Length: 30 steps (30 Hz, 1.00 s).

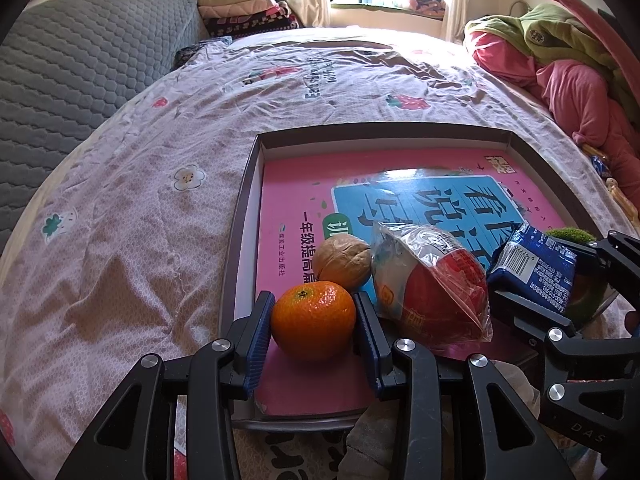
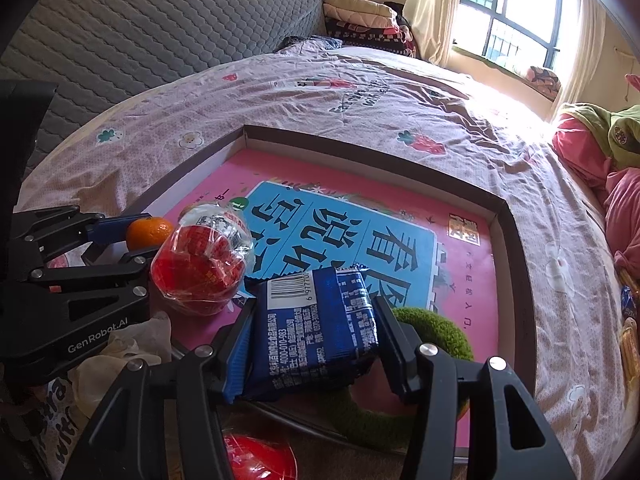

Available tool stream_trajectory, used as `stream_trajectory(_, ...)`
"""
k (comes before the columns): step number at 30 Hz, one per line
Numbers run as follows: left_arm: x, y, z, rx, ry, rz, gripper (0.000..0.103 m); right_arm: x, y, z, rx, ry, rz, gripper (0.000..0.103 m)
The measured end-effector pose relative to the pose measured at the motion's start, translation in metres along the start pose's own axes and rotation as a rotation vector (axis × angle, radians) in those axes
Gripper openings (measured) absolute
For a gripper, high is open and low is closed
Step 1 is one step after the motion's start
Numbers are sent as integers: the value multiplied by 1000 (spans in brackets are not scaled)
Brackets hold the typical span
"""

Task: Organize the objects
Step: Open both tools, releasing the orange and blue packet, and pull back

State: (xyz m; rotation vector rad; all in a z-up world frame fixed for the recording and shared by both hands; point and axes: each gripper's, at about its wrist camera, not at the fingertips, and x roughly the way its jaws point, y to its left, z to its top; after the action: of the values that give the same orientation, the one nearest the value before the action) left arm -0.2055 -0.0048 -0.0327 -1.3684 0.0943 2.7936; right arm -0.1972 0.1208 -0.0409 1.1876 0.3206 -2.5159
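Note:
A shallow dark-rimmed tray lies on the bed with a pink book flat inside it. My left gripper is shut on an orange that rests on the book's near corner. Just behind it lie a walnut and a red item in a clear bag. My right gripper is shut on a blue snack packet, held over a green mossy ring at the tray's near edge. In the right wrist view the left gripper and orange appear at left.
The tray sits on a pink flowered bedsheet. A grey quilted headboard stands at the left and folded blankets at the back. Pink and green clothing is heaped on the right. A red object and crumpled plastic lie before the tray.

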Motion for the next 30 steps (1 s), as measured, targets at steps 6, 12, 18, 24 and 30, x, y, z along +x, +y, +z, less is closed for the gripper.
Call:
stream_trajectory(6,2,0,2,-4,10,-3,43,0,0,1,1,9,4,56)
stream_trajectory(12,4,1,2,-18,21,-12,48,-3,-1,2,7,17,4,56)
stream_trajectory(18,-5,6,5,-36,11,-30,55,-9,-3,4,19,15,11,60)
stream_trajectory(24,-14,10,6,-52,6,-20,61,-16,-3,5,16,6,11,61)
stream_trajectory(30,-34,12,8,-62,-22,-7,61,-29,-3,8,9,-28,8,62)
